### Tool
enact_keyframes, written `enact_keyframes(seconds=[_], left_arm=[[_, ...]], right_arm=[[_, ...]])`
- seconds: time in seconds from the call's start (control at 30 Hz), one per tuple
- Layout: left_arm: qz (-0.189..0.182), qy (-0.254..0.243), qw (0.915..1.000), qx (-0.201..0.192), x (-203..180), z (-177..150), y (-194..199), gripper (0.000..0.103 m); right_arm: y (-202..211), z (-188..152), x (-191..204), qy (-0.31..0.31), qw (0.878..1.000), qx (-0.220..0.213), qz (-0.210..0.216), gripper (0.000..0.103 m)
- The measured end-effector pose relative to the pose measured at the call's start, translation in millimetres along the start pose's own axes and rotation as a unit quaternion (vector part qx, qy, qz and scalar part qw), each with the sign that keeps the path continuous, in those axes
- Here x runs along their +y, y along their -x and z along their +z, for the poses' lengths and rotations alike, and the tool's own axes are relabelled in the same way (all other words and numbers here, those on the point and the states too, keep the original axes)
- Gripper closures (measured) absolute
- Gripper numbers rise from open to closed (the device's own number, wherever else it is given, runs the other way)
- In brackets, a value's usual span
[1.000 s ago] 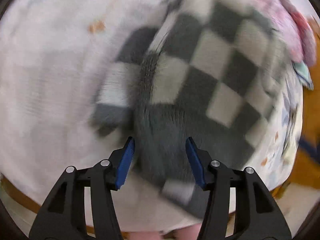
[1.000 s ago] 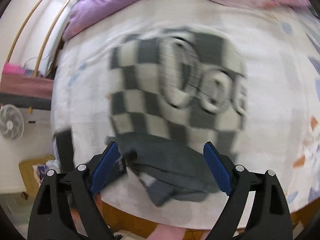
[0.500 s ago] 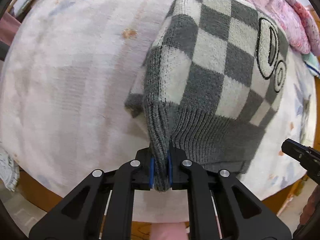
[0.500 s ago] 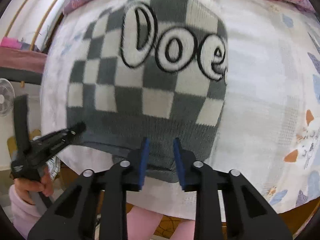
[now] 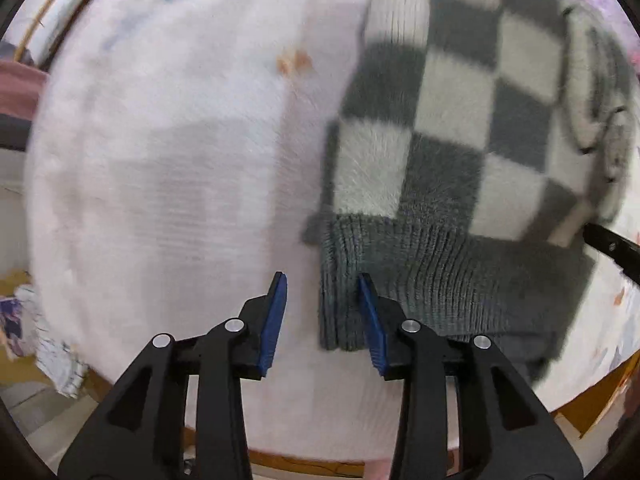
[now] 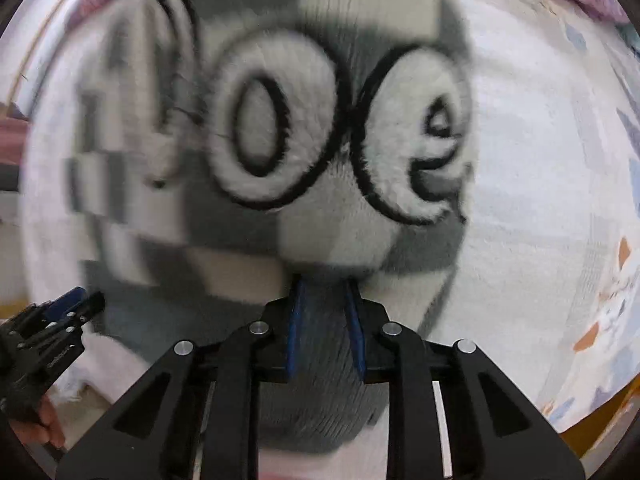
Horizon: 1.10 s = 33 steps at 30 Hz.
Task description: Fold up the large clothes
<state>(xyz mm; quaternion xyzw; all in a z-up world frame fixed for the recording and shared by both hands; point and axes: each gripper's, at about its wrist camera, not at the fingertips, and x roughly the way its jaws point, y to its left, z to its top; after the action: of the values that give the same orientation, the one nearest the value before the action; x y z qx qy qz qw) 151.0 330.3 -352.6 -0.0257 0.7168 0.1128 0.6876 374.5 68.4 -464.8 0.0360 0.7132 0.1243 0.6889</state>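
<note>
Sweater [image 5: 452, 184]: on bed [image 5: 160, 160], partly folded — more folds likely remain.
Left tongs [image 5: 322, 312]: opening, ribbed hem between, unpinched.
Right tongs [image 6: 325, 320]: narrow — pinching hem.

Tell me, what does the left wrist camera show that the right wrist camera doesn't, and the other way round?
Only the left wrist view shows the sweater's ribbed hem corner lying between the left gripper, whose jaws are opening. Only the right wrist view shows the big fuzzy lettering clearly and the right gripper closed on grey knit. Both show the checkered sweater on the white bedspread, and each glimpses the other gripper at its edge.
</note>
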Motion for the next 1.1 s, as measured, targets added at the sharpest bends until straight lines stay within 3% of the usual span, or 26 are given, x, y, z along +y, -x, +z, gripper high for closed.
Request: enact_keyframes(seconds=[0.1, 0.2, 0.27, 0.33, 0.4, 0.47, 0.53, 0.57, 0.67, 0.73, 0.8, 0.93, 1.03, 1.1], left_arm=[[0.051, -0.012, 0.9971, -0.056, -9.6, 14.0, 45.9, 0.066], [-0.006, -0.002, 0.9936, -0.113, -27.7, 55.5, 79.2, 0.069], [-0.027, -0.005, 0.9899, -0.139, -44.9, 90.6, 83.5, 0.077], [-0.037, -0.016, 0.9849, -0.168, -69.7, 133.7, 77.0, 0.078], [-0.055, -0.018, 0.9896, -0.131, -83.3, 174.4, 36.3, 0.082], [-0.042, -0.024, 0.9961, -0.074, -92.5, 208.8, -30.0, 0.083], [-0.021, -0.045, 0.995, -0.086, -101.9, 225.4, -47.7, 0.082], [-0.017, -0.053, 0.9944, -0.09, -105.6, 230.5, -48.6, 0.082], [-0.025, -0.055, 0.9953, -0.076, -104.7, 250.6, -54.9, 0.082], [-0.012, -0.082, 0.9938, -0.074, -107.0, 245.9, -45.1, 0.082], [-0.004, -0.096, 0.9915, -0.088, -104.9, 231.2, -25.9, 0.081], [-0.005, -0.095, 0.9902, -0.103, -93.2, 180.8, 2.9, 0.081], [-0.005, -0.095, 0.9909, -0.095, -87.4, 134.0, 6.8, 0.081], [0.001, -0.089, 0.9924, -0.084, -79.7, 106.3, 3.8, 0.081]], right_arm=[[61.9, 17.6, -15.4, -0.009, 0.998, -0.042, 0.038, 0.082], [110.1, 55.2, -24.1, 0.013, 0.993, -0.101, 0.059, 0.082], [120.5, 82.5, -27.2, 0.027, 0.991, -0.125, 0.039, 0.079], [110.1, 105.7, -32.1, 0.024, 0.993, -0.106, 0.055, 0.079], [71.7, 123.2, -32.4, 0.014, 0.995, -0.05, 0.086, 0.083], [32.8, 141.7, -36.5, -0.009, 0.998, -0.034, 0.05, 0.087], [8.2, 147.6, -27.8, -0.022, 0.999, -0.024, 0.032, 0.094], [-1.7, 152.8, -31.8, -0.043, 0.998, -0.023, 0.043, 0.098], [-12.7, 165.7, -29.4, -0.07, 0.997, -0.012, 0.038, 0.102], [-7.1, 168.5, -19.0, -0.064, 0.998, -0.012, 0.023, 0.101], [12.0, 157.5, -19.6, -0.061, 0.997, -0.029, 0.037, 0.098], [70.7, 105.3, -30.5, -0.055, 0.992, -0.089, 0.073, 0.095], [83.0, 60.7, -33.6, -0.059, 0.991, -0.09, 0.074, 0.095], [67.6, 51.6, -15.5, -0.056, 0.994, -0.075, 0.063, 0.095]])
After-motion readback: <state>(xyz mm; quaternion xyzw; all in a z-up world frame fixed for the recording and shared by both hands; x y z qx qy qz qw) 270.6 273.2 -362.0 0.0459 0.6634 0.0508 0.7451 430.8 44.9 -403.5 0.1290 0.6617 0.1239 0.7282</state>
